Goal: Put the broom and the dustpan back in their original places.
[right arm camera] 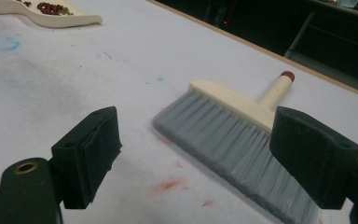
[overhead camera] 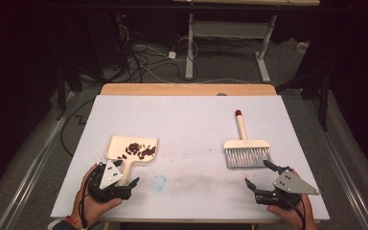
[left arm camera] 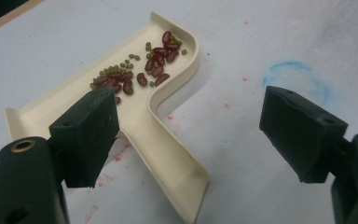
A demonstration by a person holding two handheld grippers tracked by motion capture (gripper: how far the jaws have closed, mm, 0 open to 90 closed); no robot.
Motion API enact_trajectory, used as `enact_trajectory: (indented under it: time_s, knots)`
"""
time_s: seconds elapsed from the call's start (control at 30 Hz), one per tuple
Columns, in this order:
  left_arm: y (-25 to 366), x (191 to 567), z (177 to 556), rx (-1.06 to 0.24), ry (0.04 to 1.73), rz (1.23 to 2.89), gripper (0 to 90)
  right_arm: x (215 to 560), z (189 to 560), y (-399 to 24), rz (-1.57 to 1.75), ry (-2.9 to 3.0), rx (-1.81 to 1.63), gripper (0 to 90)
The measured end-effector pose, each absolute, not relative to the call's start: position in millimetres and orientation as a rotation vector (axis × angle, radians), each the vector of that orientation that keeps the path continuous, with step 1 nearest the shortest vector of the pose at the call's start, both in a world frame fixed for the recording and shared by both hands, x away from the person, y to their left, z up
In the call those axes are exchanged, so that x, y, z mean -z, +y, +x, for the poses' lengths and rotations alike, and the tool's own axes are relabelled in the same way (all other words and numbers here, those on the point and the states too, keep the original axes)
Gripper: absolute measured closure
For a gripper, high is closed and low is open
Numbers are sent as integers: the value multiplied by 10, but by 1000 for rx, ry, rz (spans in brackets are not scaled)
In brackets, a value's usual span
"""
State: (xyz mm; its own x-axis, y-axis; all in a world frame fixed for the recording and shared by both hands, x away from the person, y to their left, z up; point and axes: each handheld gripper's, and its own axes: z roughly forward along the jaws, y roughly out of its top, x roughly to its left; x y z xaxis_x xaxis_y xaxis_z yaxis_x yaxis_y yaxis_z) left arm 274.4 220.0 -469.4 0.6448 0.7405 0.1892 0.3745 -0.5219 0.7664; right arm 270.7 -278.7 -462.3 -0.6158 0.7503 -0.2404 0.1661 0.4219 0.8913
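Left tongs (overhead camera: 124, 179) gape apart over the dustpan (overhead camera: 132, 152) handle near the counter's (overhead camera: 191, 120) front-left edge, beans (overhead camera: 139, 150) heaped in its tray; right tongs (overhead camera: 261, 175) also apart, just short of the brush (overhead camera: 246, 146) bristles, bare counter between them.

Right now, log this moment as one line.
left tongs: open at dustpan handle | right tongs: open near brush | beans: in dustpan

Wide-apart black jaws frame a grey-bristled brush (right arm camera: 235, 135) lying flat on the white table (right arm camera: 121, 56).
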Motion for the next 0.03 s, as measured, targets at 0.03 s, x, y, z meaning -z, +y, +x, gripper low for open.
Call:
enact_trajectory:
  time_s: [0.03]
  knots:
    - [2203, 4689, 2745, -658, 864, 2153, 192, 4627, 2713, -2786, 773, 2043, -1174, 170]
